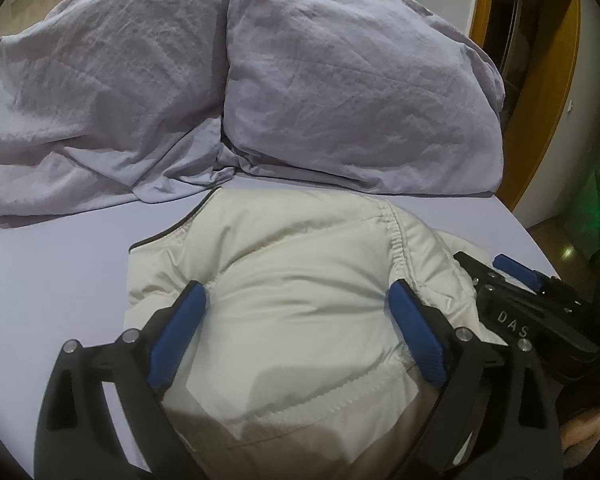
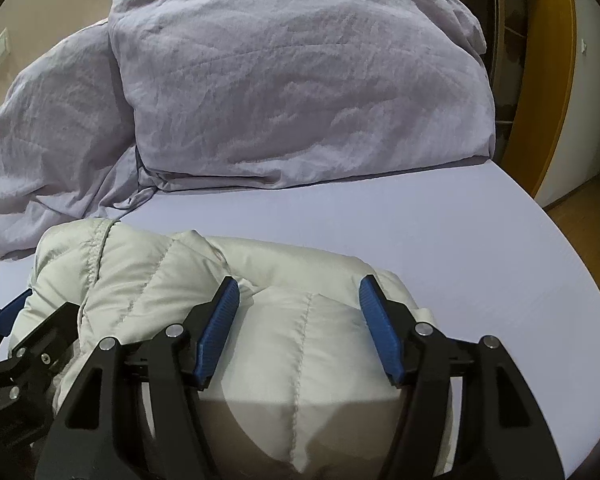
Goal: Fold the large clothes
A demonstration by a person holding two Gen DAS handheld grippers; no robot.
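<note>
Both views are fisheye, each set just behind its own pair of black, blue-padded fingers, which fill the bottom of the frame, and each looks forward and steeply down along them across the bed [image 1: 60, 248]. The left wrist view sits close over the pale quilted jacket [image 1: 292, 280] at lower centre and faces the lilac pillows [image 1: 340, 92] along the top; the right gripper [image 1: 496, 264] enters at its right edge. The right wrist view stands as close, beside it, facing the same way; the left gripper [image 2: 24, 308] shows at its lower left edge. Both share the jacket [image 2: 300, 320], pillows [image 2: 300, 80], bedsheet [image 2: 460, 220] and the wooden door frame [image 2: 552, 60] at upper right.
</note>
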